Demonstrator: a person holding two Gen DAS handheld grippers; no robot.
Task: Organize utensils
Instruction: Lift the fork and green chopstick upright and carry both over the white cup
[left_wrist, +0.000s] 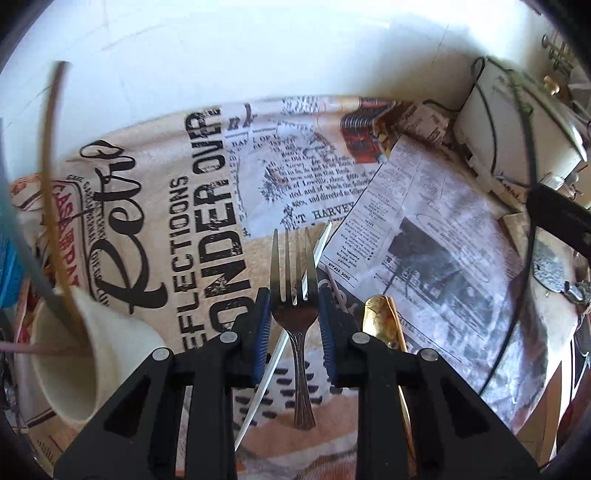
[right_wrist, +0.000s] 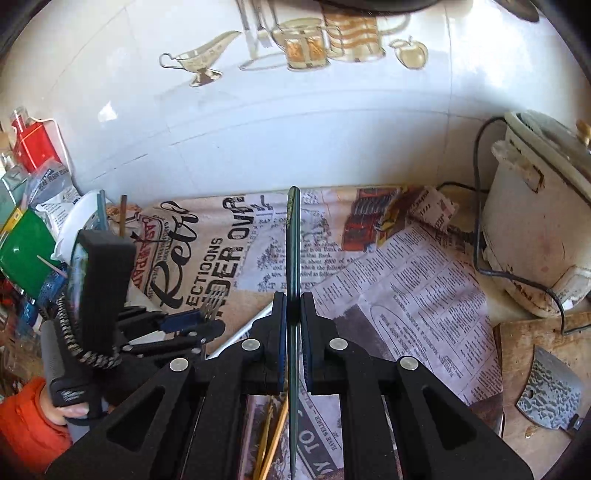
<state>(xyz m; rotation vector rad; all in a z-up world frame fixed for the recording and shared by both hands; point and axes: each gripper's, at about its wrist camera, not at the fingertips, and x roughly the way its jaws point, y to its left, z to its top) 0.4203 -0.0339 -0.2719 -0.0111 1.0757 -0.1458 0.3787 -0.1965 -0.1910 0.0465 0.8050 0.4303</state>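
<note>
Left claw (left_wrist: 294, 317) grips steel fork (left_wrist: 294, 295), tines toward 12 o'clock, probably bound for cream holder (left_wrist: 92, 354) at 8 o'clock | right claw (right_wrist: 293, 325) clamps dark-green chopstick (right_wrist: 293, 258) lengthwise, lifted off surface (right_wrist: 424, 288).

Left wrist view: close, looks steeply down past its own fingers at the printed cloth (left_wrist: 207, 206), toward the white wall. Right wrist view: higher, shallower tilt, same wall ahead. Shared: cloth (right_wrist: 207, 258), newspaper (left_wrist: 424, 229), white cooker (right_wrist: 532, 236).
</note>
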